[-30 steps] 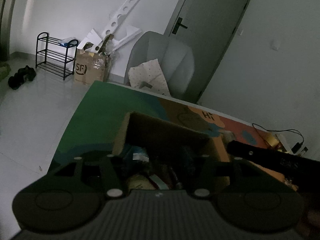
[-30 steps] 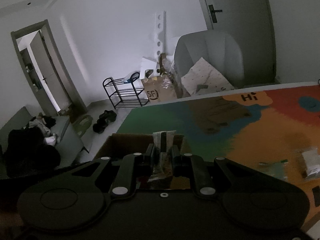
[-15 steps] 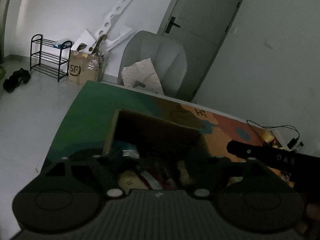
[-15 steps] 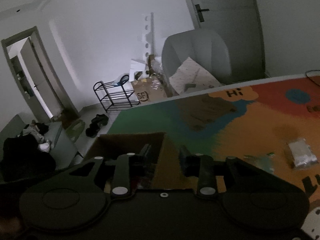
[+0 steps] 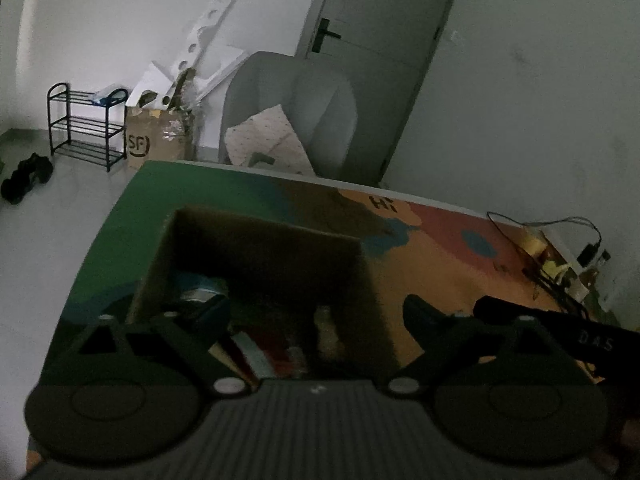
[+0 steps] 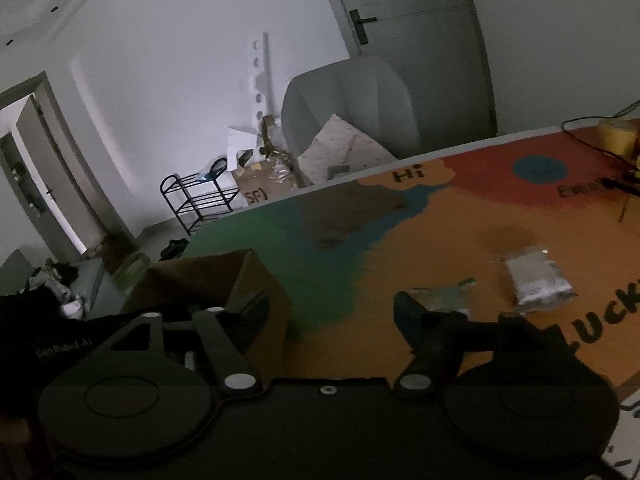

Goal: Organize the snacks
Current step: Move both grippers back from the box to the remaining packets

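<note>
With both the left gripper (image 5: 316,312) and right gripper (image 6: 330,312) jaws just spread empty by the cardboard box (image 5: 256,248), the next pick was judged best squared over the silver packet (image 6: 538,280) on the desk (image 6: 400,240).

Grey armchair (image 5: 292,116); black shoe rack (image 5: 86,126)

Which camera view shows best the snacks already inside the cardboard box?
The left wrist view: it looks into the open cardboard box at the snacks. The right wrist view shows mostly its outer wall.
</note>
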`<control>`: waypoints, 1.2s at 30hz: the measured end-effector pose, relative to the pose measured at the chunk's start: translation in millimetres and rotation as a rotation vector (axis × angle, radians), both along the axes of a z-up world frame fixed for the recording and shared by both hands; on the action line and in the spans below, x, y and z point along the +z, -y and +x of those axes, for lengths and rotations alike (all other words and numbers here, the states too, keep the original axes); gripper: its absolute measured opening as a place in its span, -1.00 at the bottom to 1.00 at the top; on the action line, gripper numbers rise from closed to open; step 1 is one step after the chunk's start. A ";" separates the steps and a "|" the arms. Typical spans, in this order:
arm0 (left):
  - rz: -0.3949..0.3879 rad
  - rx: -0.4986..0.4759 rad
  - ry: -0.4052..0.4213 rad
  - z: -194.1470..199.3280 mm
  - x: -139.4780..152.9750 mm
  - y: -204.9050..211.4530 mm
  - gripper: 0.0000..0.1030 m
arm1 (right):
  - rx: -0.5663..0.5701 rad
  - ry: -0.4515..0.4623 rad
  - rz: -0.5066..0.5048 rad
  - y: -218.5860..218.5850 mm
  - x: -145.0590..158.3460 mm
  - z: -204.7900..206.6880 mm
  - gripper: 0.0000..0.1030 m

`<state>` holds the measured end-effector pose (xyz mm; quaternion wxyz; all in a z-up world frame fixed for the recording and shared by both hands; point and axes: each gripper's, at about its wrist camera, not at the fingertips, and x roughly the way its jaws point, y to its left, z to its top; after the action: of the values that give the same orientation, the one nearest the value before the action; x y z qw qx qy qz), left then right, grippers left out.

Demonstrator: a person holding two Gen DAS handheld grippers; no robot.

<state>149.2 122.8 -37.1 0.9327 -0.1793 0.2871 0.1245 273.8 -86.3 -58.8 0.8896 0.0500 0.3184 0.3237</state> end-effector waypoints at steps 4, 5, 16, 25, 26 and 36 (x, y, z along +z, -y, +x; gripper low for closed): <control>0.008 -0.018 -0.007 6.4 0.9 14.1 0.86 | -0.018 -0.001 0.001 15.2 -1.7 1.6 0.58; 0.008 -0.022 -0.008 7.8 0.8 17.2 0.88 | -0.023 -0.002 0.001 19.1 -2.0 2.7 0.59; 0.027 -0.072 -0.037 23.0 1.4 50.8 0.93 | -0.076 -0.002 0.012 59.1 -7.4 9.1 1.00; 0.032 -0.122 -0.063 37.0 -1.9 80.1 0.93 | -0.114 0.007 -0.006 89.8 -13.1 14.5 1.00; 0.032 -0.125 -0.067 38.8 -2.9 83.4 0.93 | -0.120 0.002 -0.006 94.2 -14.5 15.9 1.00; 0.068 -0.045 -0.062 45.8 3.2 100.9 0.98 | -0.140 -0.028 0.001 127.8 -27.2 29.6 1.00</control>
<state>195.1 21.9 -33.9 0.9314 -0.1370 0.3157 0.1186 303.4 -214.0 -86.0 0.9056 0.0770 0.3262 0.2600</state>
